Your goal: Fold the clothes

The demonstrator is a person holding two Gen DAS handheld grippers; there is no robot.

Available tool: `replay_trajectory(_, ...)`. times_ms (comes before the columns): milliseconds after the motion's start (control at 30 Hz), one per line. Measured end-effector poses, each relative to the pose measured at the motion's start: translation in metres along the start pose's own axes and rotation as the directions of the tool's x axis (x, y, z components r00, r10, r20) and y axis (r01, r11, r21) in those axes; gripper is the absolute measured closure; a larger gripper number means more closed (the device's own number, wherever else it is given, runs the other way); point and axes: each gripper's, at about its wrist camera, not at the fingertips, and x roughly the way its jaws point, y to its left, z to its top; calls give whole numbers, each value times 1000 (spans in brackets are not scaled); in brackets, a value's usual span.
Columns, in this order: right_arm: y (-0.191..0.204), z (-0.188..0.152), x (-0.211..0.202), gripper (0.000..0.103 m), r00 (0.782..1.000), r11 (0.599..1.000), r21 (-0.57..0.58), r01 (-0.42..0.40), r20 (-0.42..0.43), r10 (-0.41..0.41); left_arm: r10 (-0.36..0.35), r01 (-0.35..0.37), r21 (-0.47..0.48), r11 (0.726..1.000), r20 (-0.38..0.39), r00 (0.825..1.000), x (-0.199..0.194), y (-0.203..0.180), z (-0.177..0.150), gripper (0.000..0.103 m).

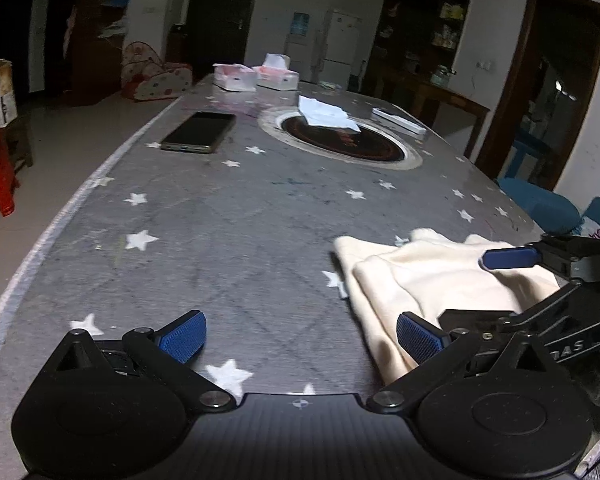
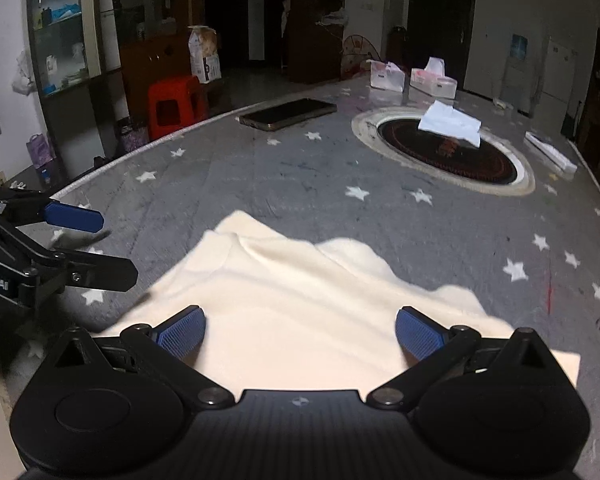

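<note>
Cream garment (image 2: 300, 300) lies rumpled on near worktop (image 2: 260, 184), barely folded. Left tool (image 1: 300, 338) and right tool (image 2: 300, 334) both spread, empty.

Phone (image 2: 287, 114), tissue boxes (image 2: 433, 82), possibly hotplate (image 2: 446, 152) (dim)

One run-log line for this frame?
stage: pre-grasp | left gripper: open, beside cream garment | right gripper: open, over garment | table
</note>
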Motion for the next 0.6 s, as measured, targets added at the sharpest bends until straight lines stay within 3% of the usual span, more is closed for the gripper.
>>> replay_trajectory(333,25,-6,-11,0,1000,996,-85,-14,5,14,3,-2,-68,998,14,1000,-3,5,9,0)
replay_trajectory(600,57,-12,-45,1,995,961,-261,-95,4,99,-24,22,-180,983,-9,1000,2,12,16,1)
